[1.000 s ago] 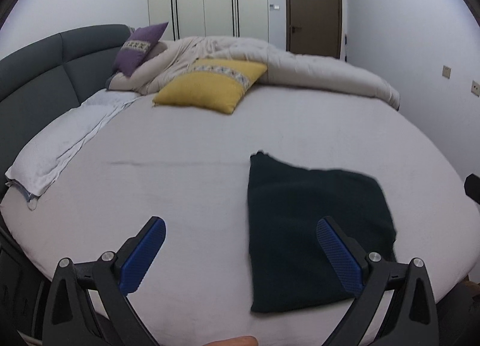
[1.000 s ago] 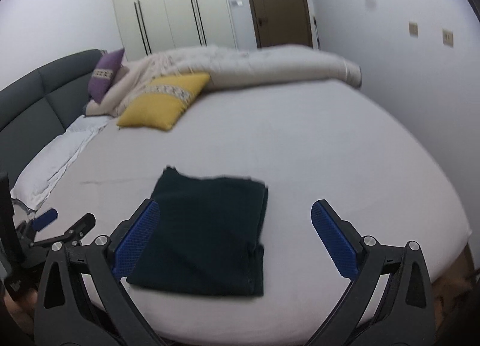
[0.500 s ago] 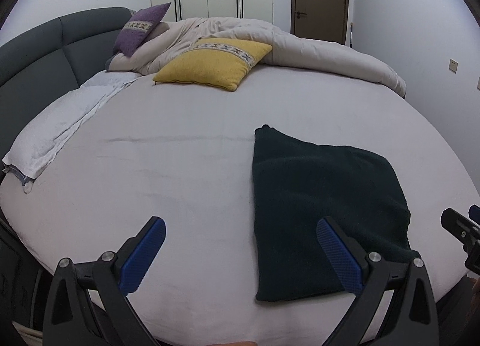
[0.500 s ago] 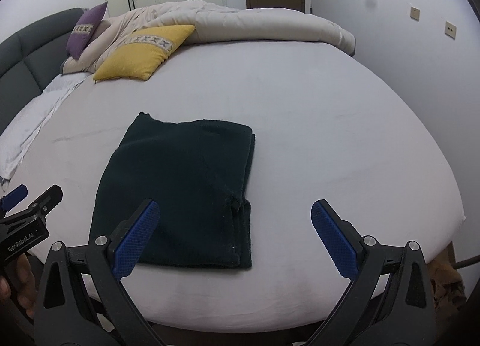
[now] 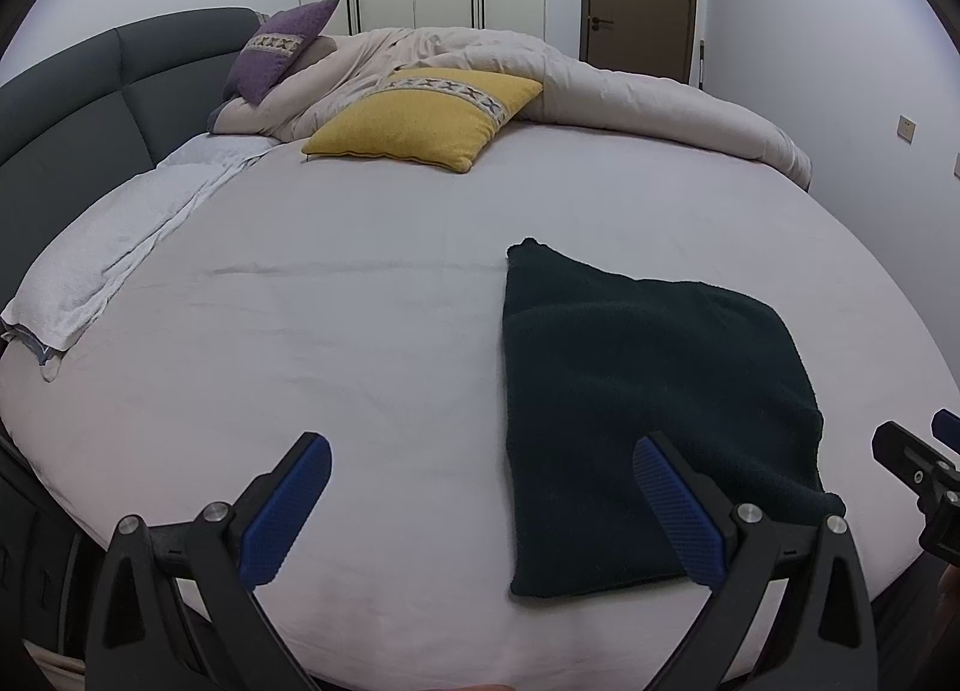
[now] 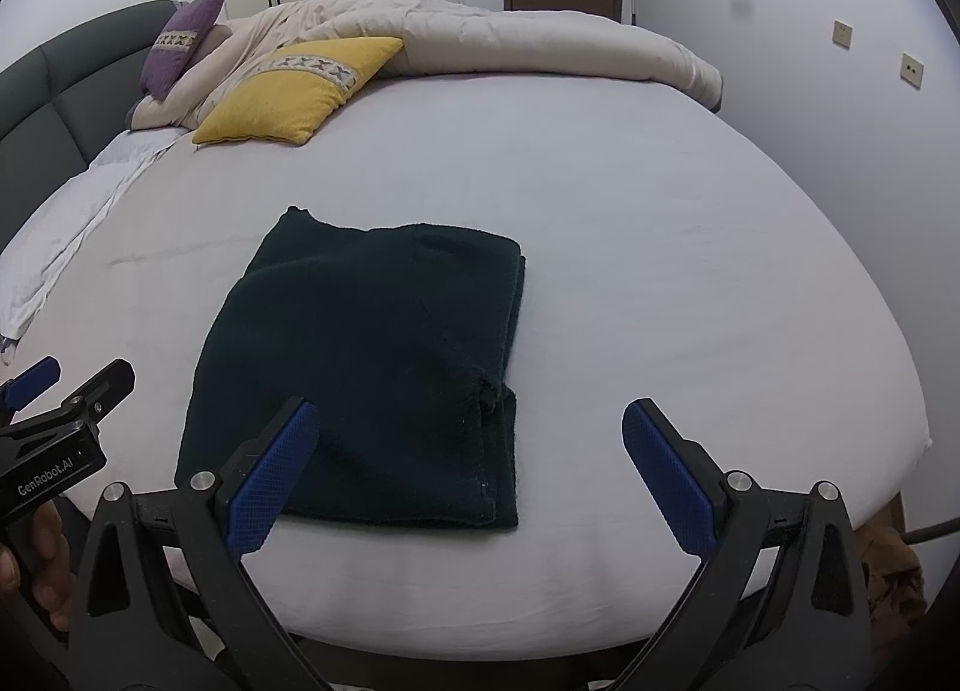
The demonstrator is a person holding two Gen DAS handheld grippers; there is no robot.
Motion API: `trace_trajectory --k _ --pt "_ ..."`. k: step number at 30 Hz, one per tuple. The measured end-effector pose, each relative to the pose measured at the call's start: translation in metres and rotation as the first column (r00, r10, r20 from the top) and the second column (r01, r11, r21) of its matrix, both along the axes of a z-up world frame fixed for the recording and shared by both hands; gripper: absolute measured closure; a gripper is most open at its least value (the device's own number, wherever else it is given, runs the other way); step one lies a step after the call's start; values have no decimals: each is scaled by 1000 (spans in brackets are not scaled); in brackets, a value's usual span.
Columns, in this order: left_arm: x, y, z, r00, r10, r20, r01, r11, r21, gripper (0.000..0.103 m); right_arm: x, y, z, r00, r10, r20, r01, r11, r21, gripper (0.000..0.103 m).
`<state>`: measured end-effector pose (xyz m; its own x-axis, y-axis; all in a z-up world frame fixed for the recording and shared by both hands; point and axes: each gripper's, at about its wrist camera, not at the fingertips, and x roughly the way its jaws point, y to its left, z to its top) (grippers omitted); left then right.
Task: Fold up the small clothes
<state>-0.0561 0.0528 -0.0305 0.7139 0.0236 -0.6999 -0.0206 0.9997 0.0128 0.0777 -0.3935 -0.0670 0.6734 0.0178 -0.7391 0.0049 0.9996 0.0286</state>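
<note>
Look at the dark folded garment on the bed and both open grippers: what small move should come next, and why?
Probably lower the right gripper to the near right corner of the dark green folded knit garment. It lies flat on the pale bed sheet, ungripped, and its layers look slightly uneven at that corner. Both grippers hang open above the near edge, the left gripper mostly over bare sheet.
</note>
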Motion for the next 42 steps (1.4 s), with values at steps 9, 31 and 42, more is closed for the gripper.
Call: trace_trajectory --k 9,31,42 --pt "1 -2 -2 1000 -2 -5 2 1000 -2 0 1 1 -1 1000 2 -3 -2 1000 0 0" --pt "2 -1 -3 1000 -6 -6 6 1000 -5 0 2 0 -2 1000 9 -4 -9 1000 -2 0" --pt "1 -1 -2 1000 -3 -7 3 1000 -5 0 1 0 -3 1000 8 -3 -8 1000 -2 0"
